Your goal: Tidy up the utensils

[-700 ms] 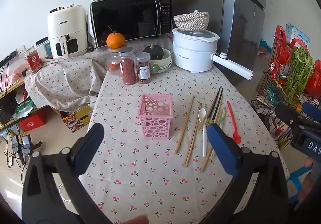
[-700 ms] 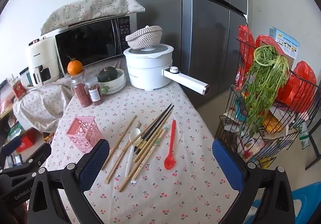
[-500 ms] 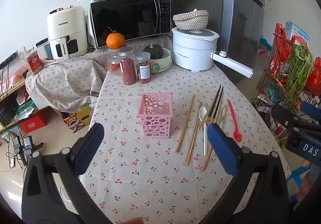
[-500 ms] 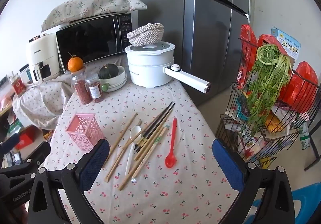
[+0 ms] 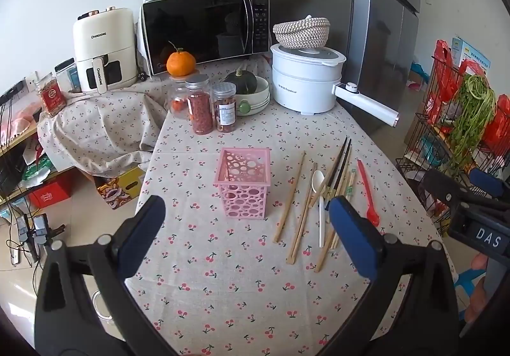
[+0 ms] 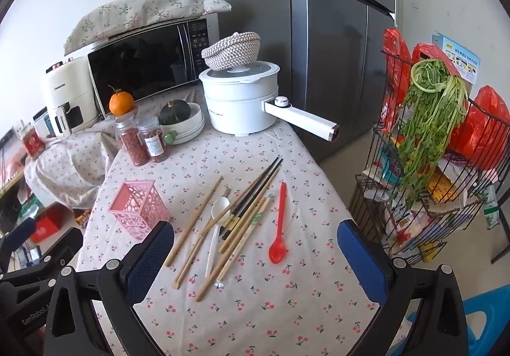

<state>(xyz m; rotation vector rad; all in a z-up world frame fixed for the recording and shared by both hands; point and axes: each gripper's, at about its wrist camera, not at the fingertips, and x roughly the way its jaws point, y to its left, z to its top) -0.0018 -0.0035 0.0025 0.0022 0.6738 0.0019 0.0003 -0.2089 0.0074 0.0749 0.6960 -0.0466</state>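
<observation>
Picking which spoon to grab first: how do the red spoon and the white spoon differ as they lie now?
The red spoon lies alone on the cloth, apart from the pile; the white spoon lies among the chopsticks, touching them. The red spoon's bowl points toward the camera; the white spoon's bowl points away. Both are slim, plastic-looking, and lie flat outside the pink holder.

"Changhong" is printed on the air fryer (image 5: pixel 103 50) left of the microwave (image 5: pixel 204 27), on both body and handle. "Royalstar" marks the white pot (image 5: pixel 306 82), right of the microwave.
</observation>
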